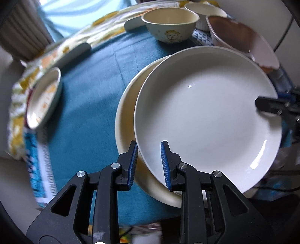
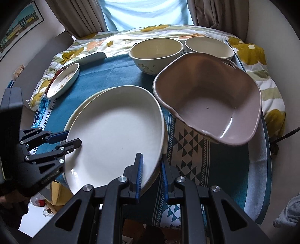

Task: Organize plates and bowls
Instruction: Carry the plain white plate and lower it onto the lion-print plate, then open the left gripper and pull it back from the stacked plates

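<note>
A: Left wrist view: the left gripper (image 1: 149, 165) is clamped on the near rim of the white plate (image 1: 206, 116), one blue pad under the rim and one on the inside. The plate is plain, glossy and shallow.

B: And it lies over a cream plate (image 1: 125, 120), pushed off to one side so the cream rim shows as a crescent. I cannot tell if the two touch.

A: In the right wrist view, the right gripper (image 2: 151, 175) pinches the opposite rim of that same white plate (image 2: 116, 131). The left gripper (image 2: 73, 138) comes in from the left edge there.

B: Just beside the plates is a brown bowl (image 2: 210, 105), deep and squarish, tilted. Behind it stand a cream bowl (image 2: 155, 54) with a little cartoon figure on its side, and another pale bowl (image 2: 209, 47).

A: A small dish (image 2: 62, 82) lies tilted at the left, on the edge of a flowered quilt (image 2: 251, 54).

B: The table wears a teal cloth (image 2: 112, 73), with a triangle-patterned runner (image 2: 189, 146) under the brown bowl. Curtains (image 2: 82, 16) frame a bright window, and a framed picture (image 2: 18, 30) hangs on the left wall.
</note>
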Demonstrator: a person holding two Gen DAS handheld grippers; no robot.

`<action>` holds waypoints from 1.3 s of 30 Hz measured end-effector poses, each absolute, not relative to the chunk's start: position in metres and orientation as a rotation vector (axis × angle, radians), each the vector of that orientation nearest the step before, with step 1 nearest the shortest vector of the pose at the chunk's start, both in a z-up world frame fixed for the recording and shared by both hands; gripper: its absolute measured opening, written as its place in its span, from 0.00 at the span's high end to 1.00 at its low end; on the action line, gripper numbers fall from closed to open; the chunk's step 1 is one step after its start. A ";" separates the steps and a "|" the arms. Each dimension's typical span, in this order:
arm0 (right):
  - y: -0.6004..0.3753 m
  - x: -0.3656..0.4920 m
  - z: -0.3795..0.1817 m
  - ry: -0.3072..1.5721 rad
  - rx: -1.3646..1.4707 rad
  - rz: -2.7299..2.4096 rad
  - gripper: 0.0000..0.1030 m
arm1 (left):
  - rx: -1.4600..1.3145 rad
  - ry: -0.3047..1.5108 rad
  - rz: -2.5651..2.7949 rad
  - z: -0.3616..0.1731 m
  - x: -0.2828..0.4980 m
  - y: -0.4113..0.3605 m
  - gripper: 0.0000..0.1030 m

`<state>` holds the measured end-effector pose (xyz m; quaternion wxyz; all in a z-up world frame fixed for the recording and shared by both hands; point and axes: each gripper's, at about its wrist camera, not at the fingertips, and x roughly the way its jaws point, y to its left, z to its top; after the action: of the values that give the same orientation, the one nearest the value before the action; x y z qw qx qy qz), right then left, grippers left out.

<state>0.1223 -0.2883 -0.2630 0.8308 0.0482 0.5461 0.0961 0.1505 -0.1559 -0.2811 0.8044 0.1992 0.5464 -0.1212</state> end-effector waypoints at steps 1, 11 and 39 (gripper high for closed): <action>-0.288 0.122 -0.263 1.157 0.097 0.201 0.84 | 0.452 1.163 -0.251 -0.281 0.150 -0.158 0.79; -0.287 0.123 -0.263 1.162 0.090 0.187 0.84 | 0.551 1.105 -0.209 -0.275 0.147 -0.163 0.79; -0.273 0.116 -0.193 1.005 0.125 0.294 0.21 | 0.135 0.994 -0.153 -0.179 0.132 -0.093 0.09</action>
<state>0.1155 -0.2735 -0.1934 0.8641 0.0598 0.4796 0.1403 0.1315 -0.0928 -0.1787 0.8740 0.0645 0.4760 -0.0733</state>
